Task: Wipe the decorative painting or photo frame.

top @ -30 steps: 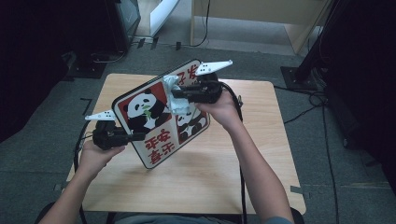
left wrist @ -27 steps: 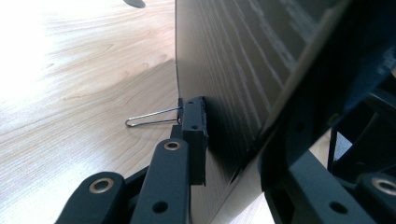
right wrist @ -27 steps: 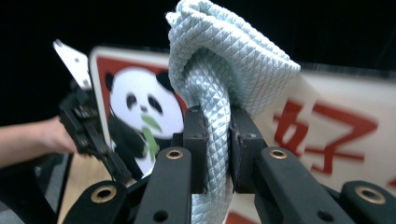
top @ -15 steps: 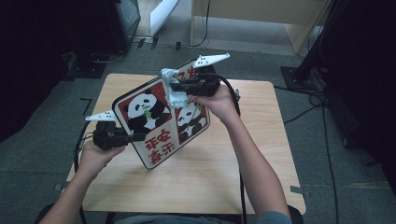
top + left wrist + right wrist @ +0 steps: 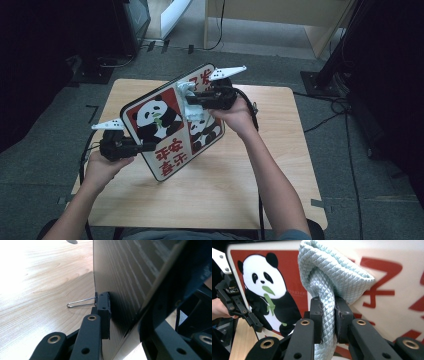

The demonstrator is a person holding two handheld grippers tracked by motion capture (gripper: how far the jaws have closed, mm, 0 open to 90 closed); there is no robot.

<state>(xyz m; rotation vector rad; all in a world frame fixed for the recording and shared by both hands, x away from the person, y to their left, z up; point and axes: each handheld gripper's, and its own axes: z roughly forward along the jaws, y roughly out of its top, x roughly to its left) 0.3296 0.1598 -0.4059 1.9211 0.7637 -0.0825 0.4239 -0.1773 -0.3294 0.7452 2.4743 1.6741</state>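
Observation:
A sign board (image 5: 170,152) with panda pictures and red characters is held tilted above the wooden table (image 5: 225,190). My left gripper (image 5: 146,146) is shut on its lower left edge. The left gripper view has the board (image 5: 125,275) edge-on between the jaws of my left gripper (image 5: 125,315), with a wire clip loop (image 5: 80,303) at its rim. My right gripper (image 5: 194,102) is shut on a pale blue quilted cloth (image 5: 186,95), which it presses on the board's face. In the right gripper view the cloth (image 5: 332,272) bunches up above my right gripper (image 5: 328,312), against the board (image 5: 387,272).
Beyond the table lie grey floor, cables (image 5: 325,120) and pale wooden furniture (image 5: 280,20) at the back. Dark equipment stands at the left (image 5: 100,30) and right (image 5: 380,75). The person's forearms come in from the bottom edge.
My right gripper has slid the cloth a little down the board's face. My left gripper has kept its hold on the edge, still.

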